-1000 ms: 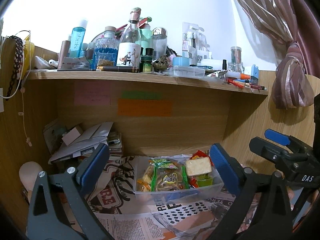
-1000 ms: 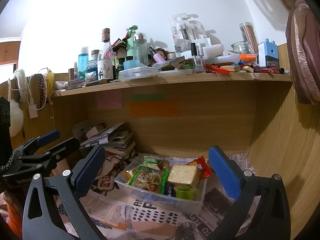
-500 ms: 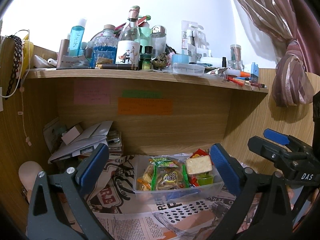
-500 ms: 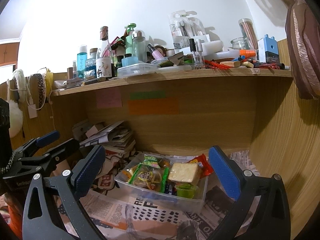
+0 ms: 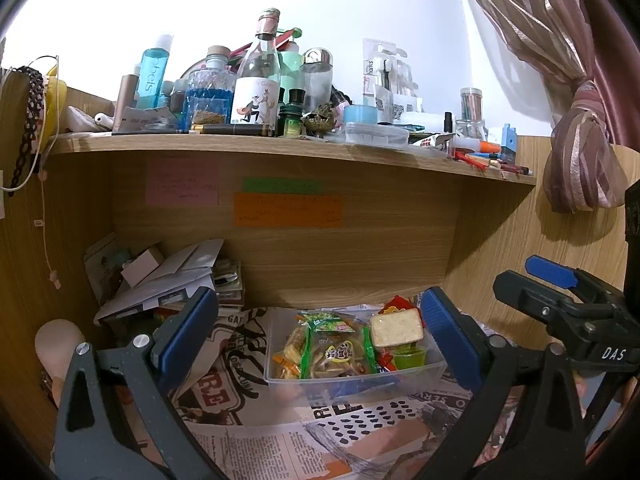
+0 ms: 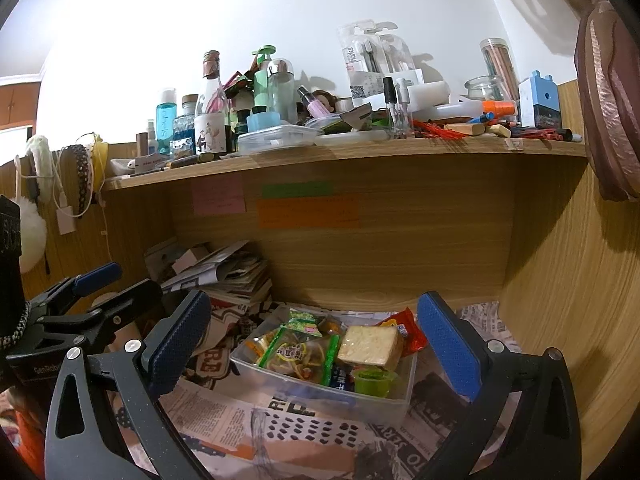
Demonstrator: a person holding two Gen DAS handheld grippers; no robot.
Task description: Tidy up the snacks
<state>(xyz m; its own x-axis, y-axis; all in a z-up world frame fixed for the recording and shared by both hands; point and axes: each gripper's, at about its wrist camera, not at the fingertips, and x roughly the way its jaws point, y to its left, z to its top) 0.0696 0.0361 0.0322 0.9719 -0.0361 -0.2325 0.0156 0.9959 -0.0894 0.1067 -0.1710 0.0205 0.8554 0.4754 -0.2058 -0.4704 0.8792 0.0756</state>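
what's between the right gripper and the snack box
Only newspaper lining the surface; in the right wrist view the right gripper is open, short of the clear snack box.

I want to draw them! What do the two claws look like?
Both match: the left claw and right claw have dark grey plastic arms with triangle cut-outs, silver screws and bumpy blue pads. White letters "DAS" mark the right one's side.

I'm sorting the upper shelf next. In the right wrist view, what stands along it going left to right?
Blue bottle → bottle with a cartoon label → green pump bottle → clear flat box → toothbrush pack → glass jar → blue box.
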